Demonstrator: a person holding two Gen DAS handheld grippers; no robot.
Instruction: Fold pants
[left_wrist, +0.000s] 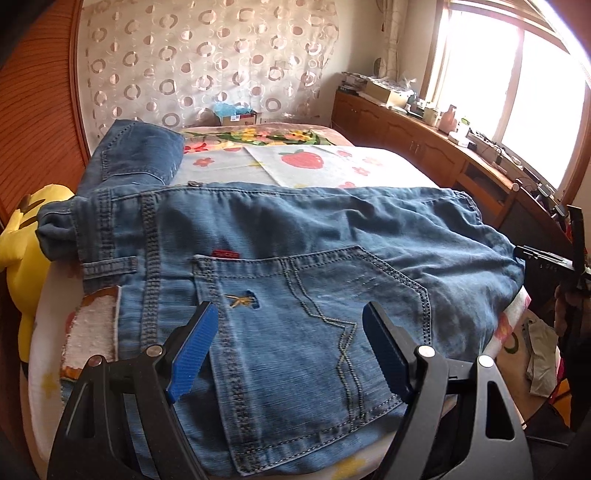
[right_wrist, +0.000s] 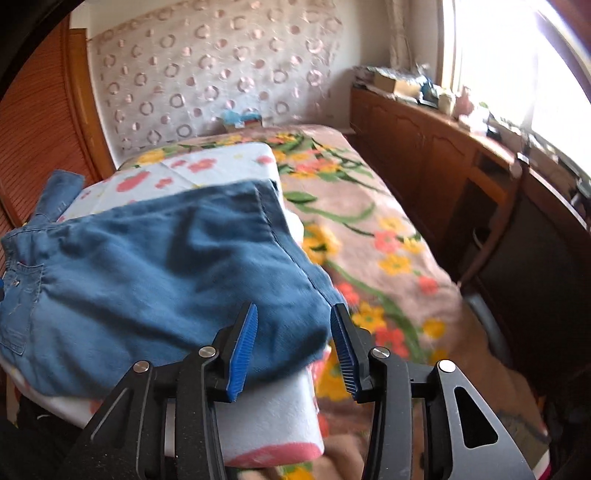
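**Soft denim, folded on the bed, both tools free of it**

The jeans (left_wrist: 280, 258) lie folded across a white flowered pad (right_wrist: 266, 417) at the near end of the bed (right_wrist: 388, 236), with one part trailing off toward 10 o'clock. Denim like this should be limp but fairly weighty: it will sag and drag rather than hold a shape, and the pad should not let it slide much. The thick seams, waistband and hem are probably the surest places to pinch; a single layer in mid-panel would likely just pull up a wrinkle.

The left gripper (left_wrist: 291, 343) hovers over the back pocket (left_wrist: 314, 332), fingers wide apart, nothing between them. The right gripper (right_wrist: 293, 347) stands partly apart at the cloth's 5 o'clock corner; that picture is blurred, but the pads seem not to press on the fabric.

The left view alone shows the pocket stitching, belt loop (left_wrist: 109, 266) and a yellow plush toy (left_wrist: 26, 258) at 9 o'clock. The right view alone shows the pad's rounded near edge and the floral blanket beyond.
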